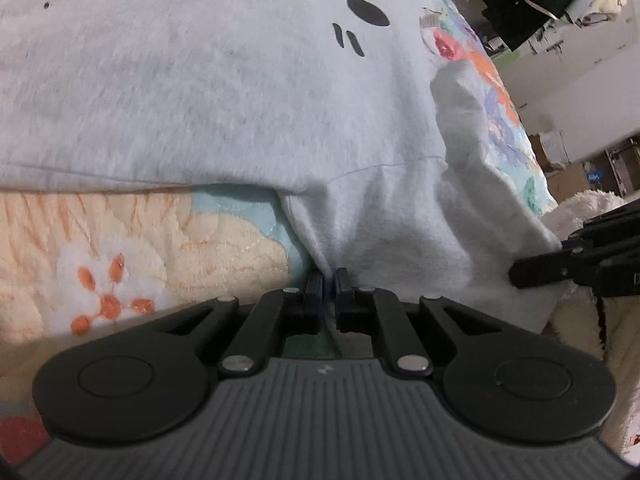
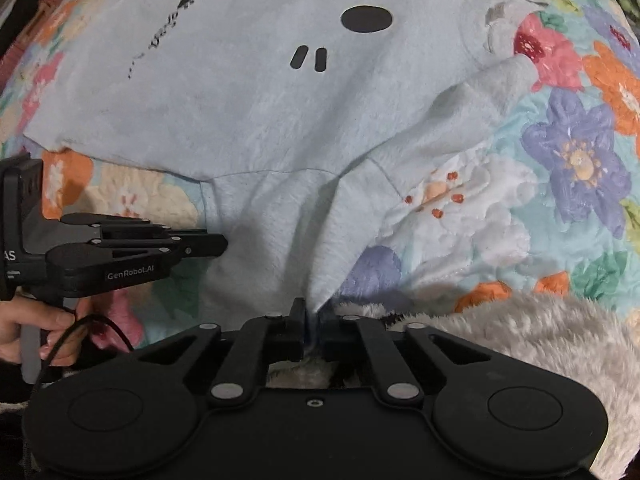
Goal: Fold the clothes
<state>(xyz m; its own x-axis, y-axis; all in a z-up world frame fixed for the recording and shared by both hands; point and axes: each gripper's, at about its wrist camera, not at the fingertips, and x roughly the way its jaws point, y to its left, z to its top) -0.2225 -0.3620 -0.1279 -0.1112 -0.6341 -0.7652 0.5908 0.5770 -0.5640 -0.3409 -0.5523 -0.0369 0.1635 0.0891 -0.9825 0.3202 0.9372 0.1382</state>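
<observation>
One pale grey sweatshirt [image 2: 248, 92] with black printed marks lies spread on a floral quilt [image 2: 568, 152], its sleeve [image 2: 280, 240] trailing toward six o'clock. Two grippers work it: the left gripper [image 1: 327, 280] and the right gripper [image 2: 310, 312] are each clamped on the sleeve's cloth. One fluffy cream blanket [image 2: 520, 332] sits at four o'clock. A cluttered room [image 1: 560, 8] shows at one o'clock in the left view.

"GenRobot.AI" on left gripper [image 2: 218, 245]
</observation>
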